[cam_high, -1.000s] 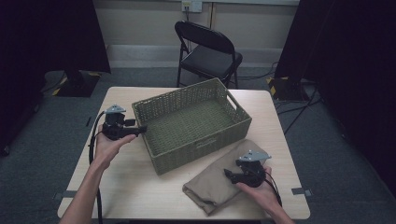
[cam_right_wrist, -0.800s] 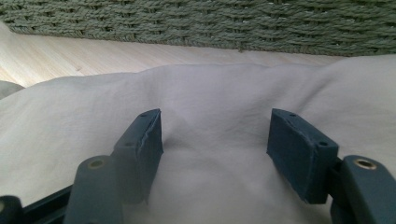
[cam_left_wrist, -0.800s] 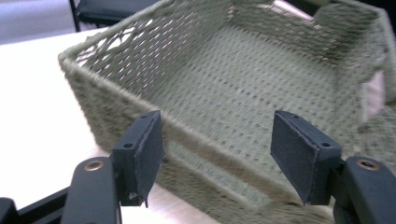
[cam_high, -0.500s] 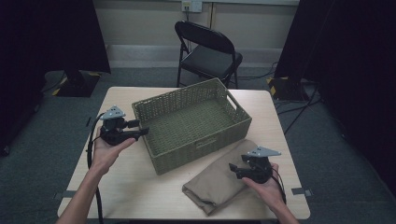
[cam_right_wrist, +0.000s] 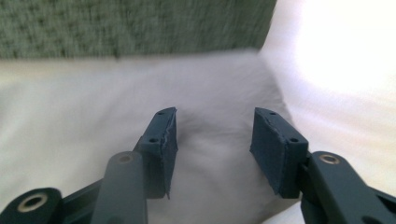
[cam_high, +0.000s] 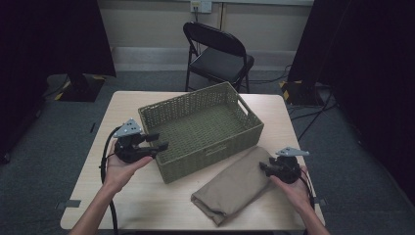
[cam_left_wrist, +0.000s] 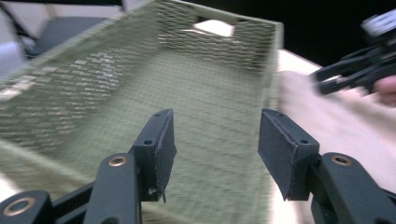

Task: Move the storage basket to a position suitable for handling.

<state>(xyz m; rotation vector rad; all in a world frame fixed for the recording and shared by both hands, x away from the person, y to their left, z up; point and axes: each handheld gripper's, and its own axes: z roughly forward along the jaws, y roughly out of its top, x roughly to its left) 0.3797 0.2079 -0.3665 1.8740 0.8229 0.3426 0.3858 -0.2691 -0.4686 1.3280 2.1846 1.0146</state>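
Observation:
A green woven basket (cam_high: pixel 200 129) stands in the middle of the table, with nothing in it. A folded tan cloth (cam_high: pixel 230 188) lies in front of it at the right. My left gripper (cam_high: pixel 160 141) is held at the basket's near left wall, pointing across it. Its jaws (cam_left_wrist: pixel 215 135) have just been closing but stand open, with nothing between them. My right gripper (cam_high: pixel 263 169) hovers at the cloth's right end. Its jaws (cam_right_wrist: pixel 212 135) have also just been closing and stay open over the cloth (cam_right_wrist: pixel 70 140), gripping nothing.
The table's (cam_high: pixel 122 105) pale top shows bare to the left of the basket and along the front edge. A black folding chair (cam_high: pixel 220 54) stands behind the table. In the left gripper view, the right gripper (cam_left_wrist: pixel 355 70) shows beyond the basket's far wall (cam_left_wrist: pixel 219 39).
The left hand has drifted nearer the basket's front left corner. The right hand has slid right along the cloth to its end. Both pairs of jaws look narrower.

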